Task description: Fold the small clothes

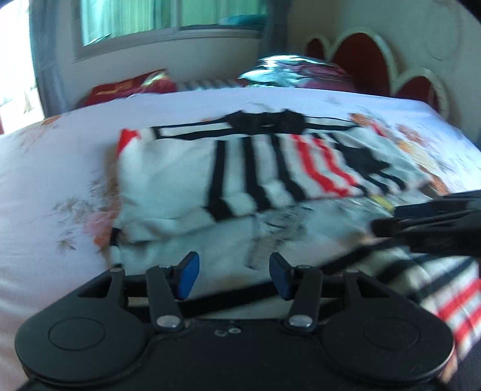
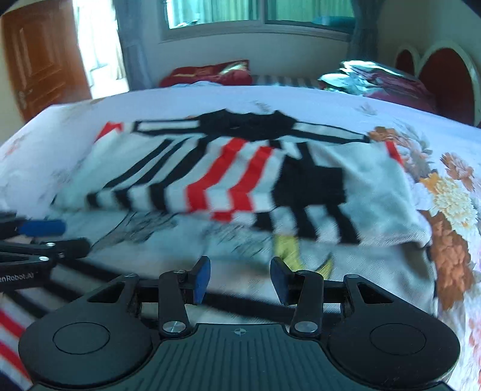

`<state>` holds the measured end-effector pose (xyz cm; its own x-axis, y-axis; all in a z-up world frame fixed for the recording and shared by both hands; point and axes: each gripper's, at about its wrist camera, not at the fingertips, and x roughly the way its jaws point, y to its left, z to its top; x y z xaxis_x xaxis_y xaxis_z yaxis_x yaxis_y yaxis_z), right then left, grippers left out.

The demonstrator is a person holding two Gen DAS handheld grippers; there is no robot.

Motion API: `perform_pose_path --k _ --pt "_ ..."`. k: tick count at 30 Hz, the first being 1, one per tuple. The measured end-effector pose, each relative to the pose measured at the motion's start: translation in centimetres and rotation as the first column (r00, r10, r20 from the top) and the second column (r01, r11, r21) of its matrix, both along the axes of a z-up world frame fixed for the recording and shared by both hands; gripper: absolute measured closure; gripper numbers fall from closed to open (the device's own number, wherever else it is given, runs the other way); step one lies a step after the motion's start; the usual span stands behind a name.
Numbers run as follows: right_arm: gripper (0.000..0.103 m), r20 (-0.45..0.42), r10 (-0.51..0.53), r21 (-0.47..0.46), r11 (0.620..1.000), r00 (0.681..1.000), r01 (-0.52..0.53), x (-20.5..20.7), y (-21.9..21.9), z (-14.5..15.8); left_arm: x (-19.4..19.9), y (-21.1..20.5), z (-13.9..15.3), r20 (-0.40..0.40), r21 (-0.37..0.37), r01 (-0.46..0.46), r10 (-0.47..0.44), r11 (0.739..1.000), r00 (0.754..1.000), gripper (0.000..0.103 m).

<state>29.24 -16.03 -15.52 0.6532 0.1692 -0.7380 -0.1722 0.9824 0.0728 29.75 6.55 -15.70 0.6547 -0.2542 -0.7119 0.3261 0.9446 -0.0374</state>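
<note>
**Shirt partway folded on the bed**

Shirt (image 1: 240,168) lay mid-bed (image 1: 60,168), the striped part doubled over the white half, so I'd guess one fold was in and more left. Left gripper (image 1: 234,275) and right gripper (image 2: 239,279) both hovered at the near hem, fingers apart, holding nothing. Bare sheet all around gave plenty of room.

Garment: striped shirt (image 2: 228,177), white with black and red bands and a black collar, lies partly folded on the bed.
Surface: floral bedsheet (image 2: 445,192).
Right gripper (image 2: 239,278): blue pads apart, nothing between them, low over the near hem.
Left gripper (image 2: 42,237): at left edge, jaw state unclear, probably blur.
Background: red pillow (image 2: 207,73), window (image 2: 258,15), wooden door (image 2: 42,60).
</note>
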Motion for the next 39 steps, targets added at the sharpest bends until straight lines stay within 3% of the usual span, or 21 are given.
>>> perform_pose_path --k 2,5,17,24,29,39 --pt "0.058 -0.009 0.014 -0.025 1.0 1.0 -0.014 -0.9 0.9 -0.7 -1.0 -0.5 -0.4 -0.018 -0.01 0.027 -0.027 1.0 0.999 0.053" --pt "0.058 0.013 0.006 -0.076 0.997 1.0 -0.005 -2.1 0.9 -1.3 -2.1 -0.1 -1.9 -0.03 0.036 0.052 -0.051 0.998 0.998 0.052" --pt "0.058 0.009 -0.218 -0.116 0.969 0.976 0.218 -6.5 -2.6 -0.6 -4.6 3.0 -1.6 -0.012 0.042 0.078 -0.077 0.996 0.997 0.051" --pt "0.058 0.02 -0.164 -0.054 0.985 0.986 0.164 -8.8 0.6 0.6 -5.3 1.2 -0.8 -0.029 -0.041 0.119 -0.12 0.992 0.992 0.049" --pt "0.058 -0.014 -0.152 -0.073 0.986 0.988 0.15 -8.9 1.6 -0.6 -6.1 -0.6 -1.3 -0.047 -0.025 0.138 -0.139 0.99 0.989 0.044" --pt "0.058 -0.019 -0.158 -0.062 0.986 0.987 0.157 -10.7 -3.0 -0.8 -7.6 0.3 -1.8 -0.062 0.001 0.031 -0.031 1.0 0.998 0.043"
